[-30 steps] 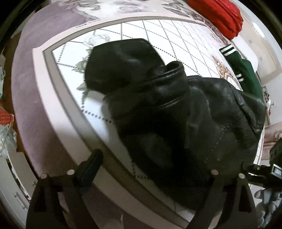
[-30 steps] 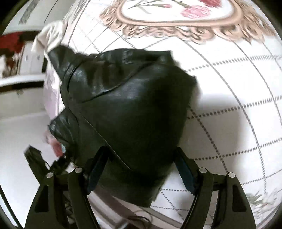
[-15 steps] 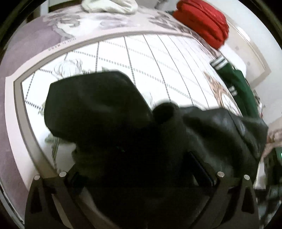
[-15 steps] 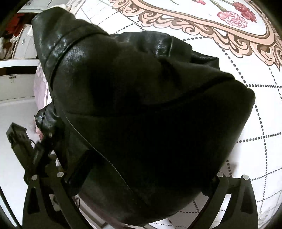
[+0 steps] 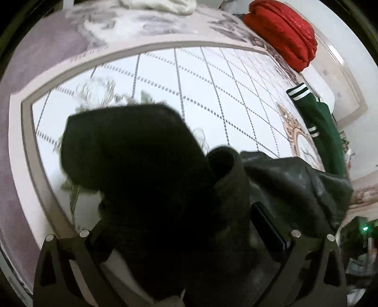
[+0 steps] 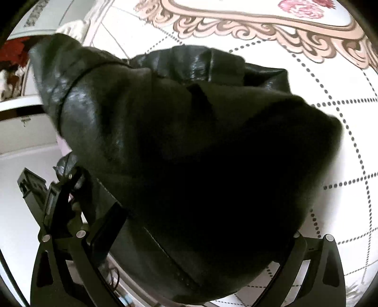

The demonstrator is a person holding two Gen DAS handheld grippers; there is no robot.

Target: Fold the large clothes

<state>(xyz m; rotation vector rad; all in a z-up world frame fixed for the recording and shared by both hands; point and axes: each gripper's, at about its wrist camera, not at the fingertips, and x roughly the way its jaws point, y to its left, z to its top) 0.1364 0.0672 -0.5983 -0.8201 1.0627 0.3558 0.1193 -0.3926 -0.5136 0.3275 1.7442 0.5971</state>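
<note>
A black leather jacket [image 5: 146,170] lies bunched on the white quilted bed cover [image 5: 212,78] near the bed's edge. It fills most of the right wrist view [image 6: 189,146] too. My left gripper [image 5: 186,226] has its fingers spread wide with a fold of the jacket bulging between them; its left finger is hidden under the leather. My right gripper [image 6: 203,231] also stands wide open around the jacket's lower edge, and its right fingertip is covered by leather. Neither gripper is clamped on the jacket.
A green jacket with white stripes [image 5: 323,127] lies at the right of the bed. Red pillows [image 5: 283,30] sit at the far end, with white cloth [image 5: 160,4] at the top edge. The bed edge and pale floor [image 6: 26,165] are at the left in the right wrist view.
Both grippers have moved in close over the jacket, which now bulges between their open fingers. The leather has bunched up higher and nearer the cameras.
</note>
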